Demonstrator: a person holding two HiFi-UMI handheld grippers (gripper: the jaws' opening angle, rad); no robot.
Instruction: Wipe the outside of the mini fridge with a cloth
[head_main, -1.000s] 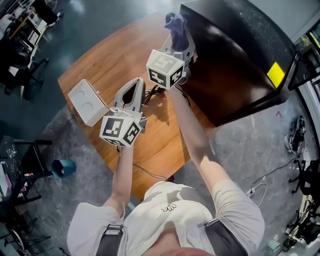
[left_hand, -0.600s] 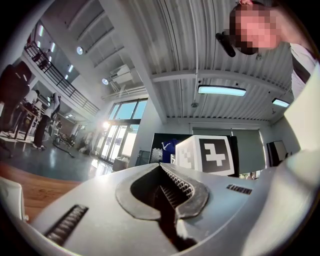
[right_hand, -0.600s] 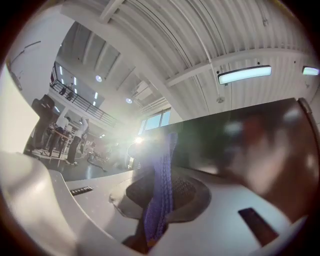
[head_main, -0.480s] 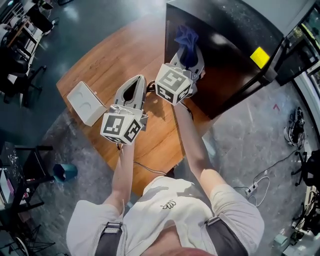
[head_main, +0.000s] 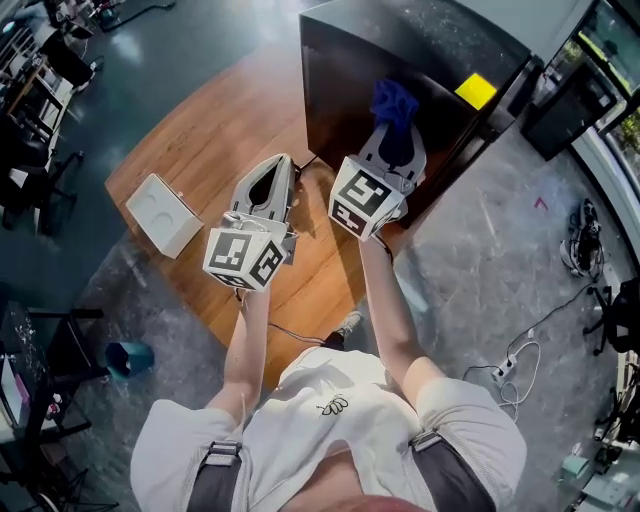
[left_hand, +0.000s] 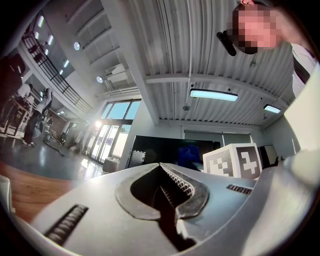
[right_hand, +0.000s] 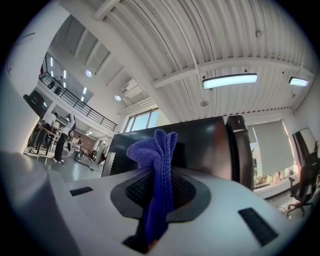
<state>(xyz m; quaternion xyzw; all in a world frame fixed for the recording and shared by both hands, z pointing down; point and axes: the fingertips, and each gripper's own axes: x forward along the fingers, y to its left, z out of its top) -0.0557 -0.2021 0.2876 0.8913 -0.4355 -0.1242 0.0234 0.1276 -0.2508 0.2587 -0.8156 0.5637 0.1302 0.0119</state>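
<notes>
A black mini fridge (head_main: 420, 60) stands on the right part of a wooden table (head_main: 215, 140); it fills the middle of the right gripper view (right_hand: 200, 145) too. My right gripper (head_main: 392, 135) is shut on a blue cloth (head_main: 393, 102), whose bunched end sticks out against the fridge's side. In the right gripper view the cloth (right_hand: 157, 170) hangs pinched between the jaws. My left gripper (head_main: 268, 190) hovers over the table left of the fridge, its tips shut with nothing held. The left gripper view shows its jaws (left_hand: 161, 167) meeting, the fridge (left_hand: 165, 152) behind.
A white box (head_main: 165, 213) lies on the table's left corner. A yellow sticker (head_main: 476, 90) sits on the fridge top. A cable (head_main: 300, 335) runs off the table's near edge. Cords (head_main: 520, 370) lie on the floor at right; a teal bin (head_main: 128, 357) stands at left.
My right gripper has carried the cloth rightward along the fridge, from its left edge onto its side face. The left gripper has hardly moved.
</notes>
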